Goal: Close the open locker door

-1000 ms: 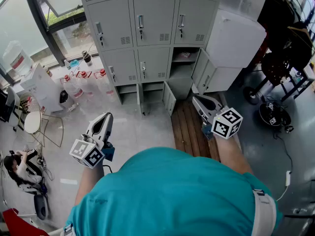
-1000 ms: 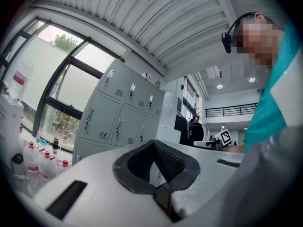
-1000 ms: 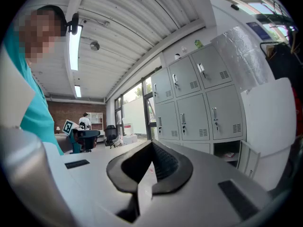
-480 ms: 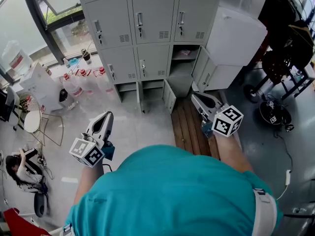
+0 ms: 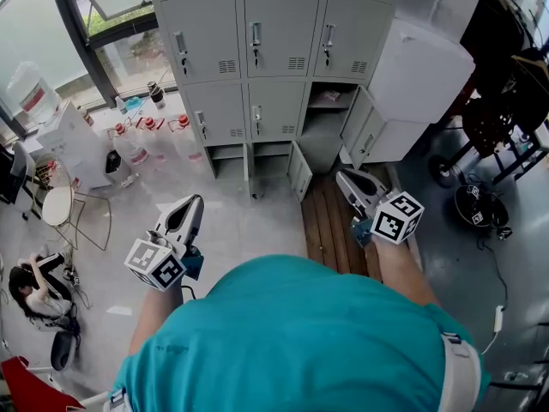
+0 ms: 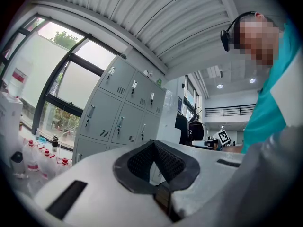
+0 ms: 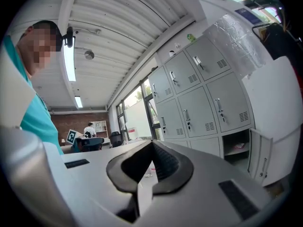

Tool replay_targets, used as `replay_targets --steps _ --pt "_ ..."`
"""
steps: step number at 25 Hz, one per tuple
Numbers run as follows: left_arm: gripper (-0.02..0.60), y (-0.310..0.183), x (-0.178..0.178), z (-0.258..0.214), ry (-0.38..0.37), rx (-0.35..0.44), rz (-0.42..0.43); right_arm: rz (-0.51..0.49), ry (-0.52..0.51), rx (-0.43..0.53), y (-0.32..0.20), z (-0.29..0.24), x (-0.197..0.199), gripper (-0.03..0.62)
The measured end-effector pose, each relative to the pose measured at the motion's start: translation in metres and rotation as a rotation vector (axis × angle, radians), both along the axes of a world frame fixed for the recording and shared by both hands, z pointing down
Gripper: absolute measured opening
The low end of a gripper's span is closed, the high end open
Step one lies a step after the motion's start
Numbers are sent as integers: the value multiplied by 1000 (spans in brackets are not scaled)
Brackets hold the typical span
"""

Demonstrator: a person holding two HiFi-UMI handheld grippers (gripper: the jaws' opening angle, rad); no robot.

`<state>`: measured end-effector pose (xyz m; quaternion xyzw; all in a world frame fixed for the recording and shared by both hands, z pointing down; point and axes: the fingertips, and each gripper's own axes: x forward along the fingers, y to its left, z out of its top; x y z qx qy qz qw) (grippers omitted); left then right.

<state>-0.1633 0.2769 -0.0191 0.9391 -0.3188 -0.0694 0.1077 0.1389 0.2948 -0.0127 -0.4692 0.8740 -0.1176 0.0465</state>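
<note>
My right claw (image 5: 344, 177) is closed, pads meeting at the tip with nothing between them, as its own view shows (image 7: 152, 144). My left claw (image 5: 192, 202) is also closed and empty (image 6: 154, 144). Both point level toward the grey locker bank (image 5: 274, 33).

The open locker door (image 5: 354, 120) stands ahead of my right claw and a little to its right, swung out from the bank's lower right corner, well apart from the tip and untouched. In the right gripper view it hangs to the right of the claw (image 7: 259, 156). Just left of that door is the open compartment (image 5: 326, 131), straight ahead of my right claw, with a shelf inside it. A smaller low door (image 5: 298, 172) also stands ajar, ahead and to the left of the right claw, near the floor.

Wooden slats (image 5: 328, 226) lie on the floor under and just left of my right claw. A cluster of water bottles (image 5: 146, 137) stands ahead and to the left of my left claw, by the window. A large white cabinet (image 5: 420, 69) stands beyond the open door, to the right.
</note>
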Motion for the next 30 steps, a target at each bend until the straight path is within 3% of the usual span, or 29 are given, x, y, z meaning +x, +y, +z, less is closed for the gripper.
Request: replay_targets --steps 11,19,25,30 --pt "3 -26 -76 4 10 -14 -23 9 12 -8 -31 2 -68 -2" --pt "3 -59 -123 12 -2 -38 22 71 19 -34 -54 10 -109 -2" --pt "3 -87 -105 24 -16 -58 82 94 27 -65 -69 26 -105 -2" --pt "3 -113 -44 35 -38 -66 112 99 10 -77 -93 43 -50 -2"
